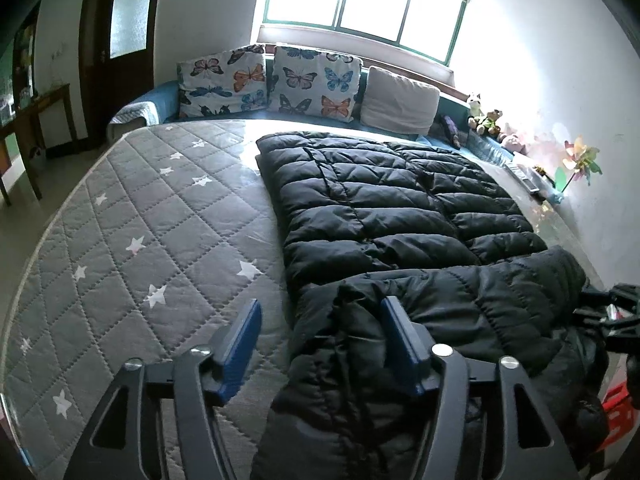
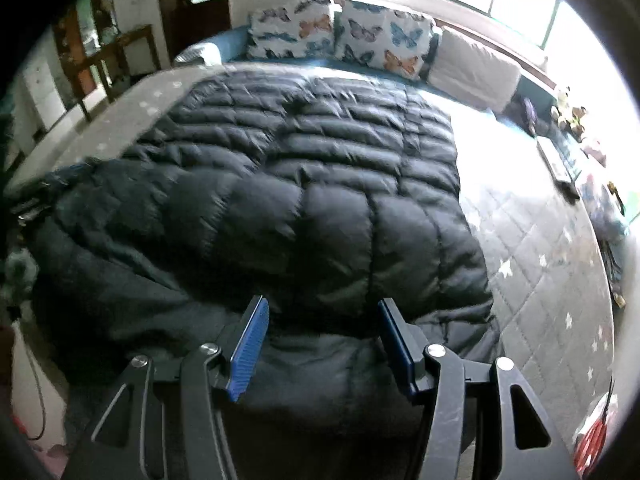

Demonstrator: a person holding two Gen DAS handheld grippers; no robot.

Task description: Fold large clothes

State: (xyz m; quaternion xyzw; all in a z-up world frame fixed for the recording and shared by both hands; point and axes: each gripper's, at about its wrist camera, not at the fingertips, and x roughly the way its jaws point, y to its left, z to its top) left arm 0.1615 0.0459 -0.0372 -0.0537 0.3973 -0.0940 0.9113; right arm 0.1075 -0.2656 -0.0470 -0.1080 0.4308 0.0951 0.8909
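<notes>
The left gripper [image 1: 320,344] and right gripper [image 2: 322,340] are both spread wide over the black puffy coat's [image 1: 400,216] near edge. Bare gray mattress [image 1: 140,232] lies left of the left gripper.

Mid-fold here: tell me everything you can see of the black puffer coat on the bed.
The black puffer coat is a large quilted garment with a slightly shiny shell, stitched into puffy horizontal channels. It lies spread flat on the grey star-print mattress, its far end toward the pillows. The near end is bunched and rumpled, spilling over the bed's edge. The left gripper has open jaws straddling a raised fold at the coat's near left edge. The right gripper hangs open above the near end. Neither clamps it.
</notes>
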